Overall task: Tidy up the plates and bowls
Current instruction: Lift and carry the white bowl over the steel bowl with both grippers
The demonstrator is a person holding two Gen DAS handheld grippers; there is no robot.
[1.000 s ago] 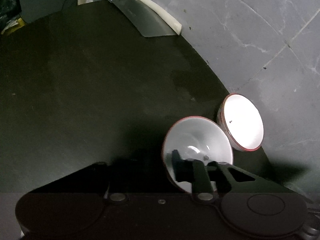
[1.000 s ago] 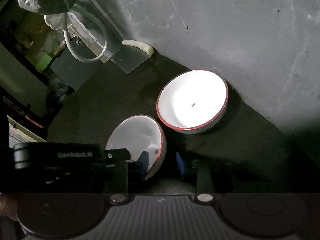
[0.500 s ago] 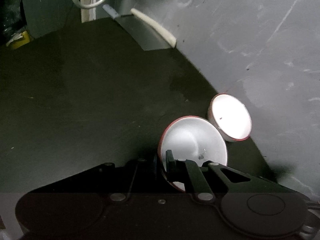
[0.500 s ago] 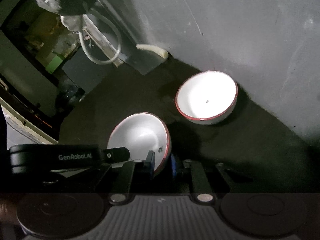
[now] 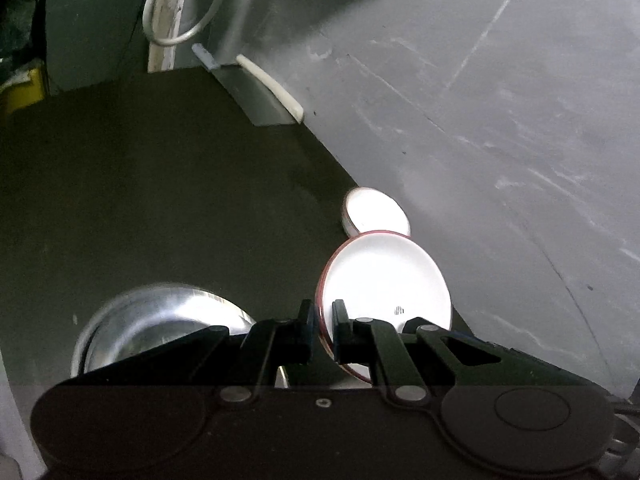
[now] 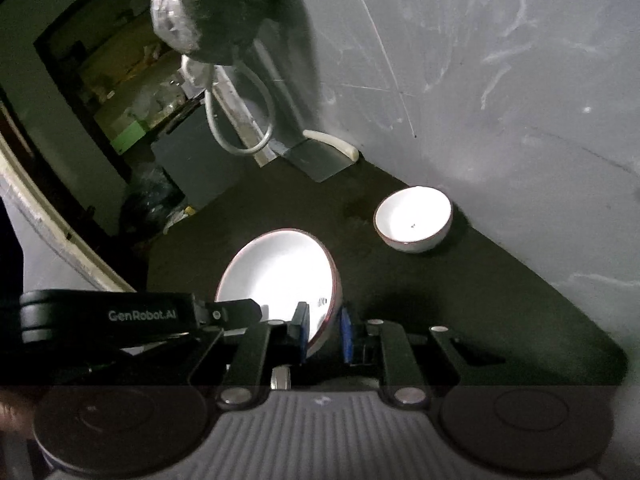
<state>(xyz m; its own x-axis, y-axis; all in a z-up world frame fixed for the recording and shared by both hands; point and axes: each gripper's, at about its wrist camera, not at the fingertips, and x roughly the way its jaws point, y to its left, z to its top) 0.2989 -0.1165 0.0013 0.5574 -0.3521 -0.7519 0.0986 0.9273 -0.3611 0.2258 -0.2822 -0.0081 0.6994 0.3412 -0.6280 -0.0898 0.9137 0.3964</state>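
The task looked only partly done. The left claw [image 5: 322,320] was clenched on the rim of a white bowl with a red edge [image 5: 384,284], one pad inside and one outside. The bowl was tipped on its side and seemed to be held off the dark counter [image 5: 140,200]. The right claw [image 6: 323,332] straddled the same bowl's rim at another spot, its pads pressed to the wall, so it appeared to be grasping it too.

A second white bowl [image 6: 414,220] of the same kind sat upright on the counter, close to the grey wall [image 5: 500,120] and well apart from the held one. Nothing was nested in it. A steel bowl [image 5: 160,320] stood on the counter to the left of the left claw, also on its own.

So nothing was stacked yet. By my reading, the step in hand was carrying the held bowl over to the second white bowl and setting it inside. The steel bowl would remain to be dealt with after that. No plates were in view, so I cannot say how they stood.
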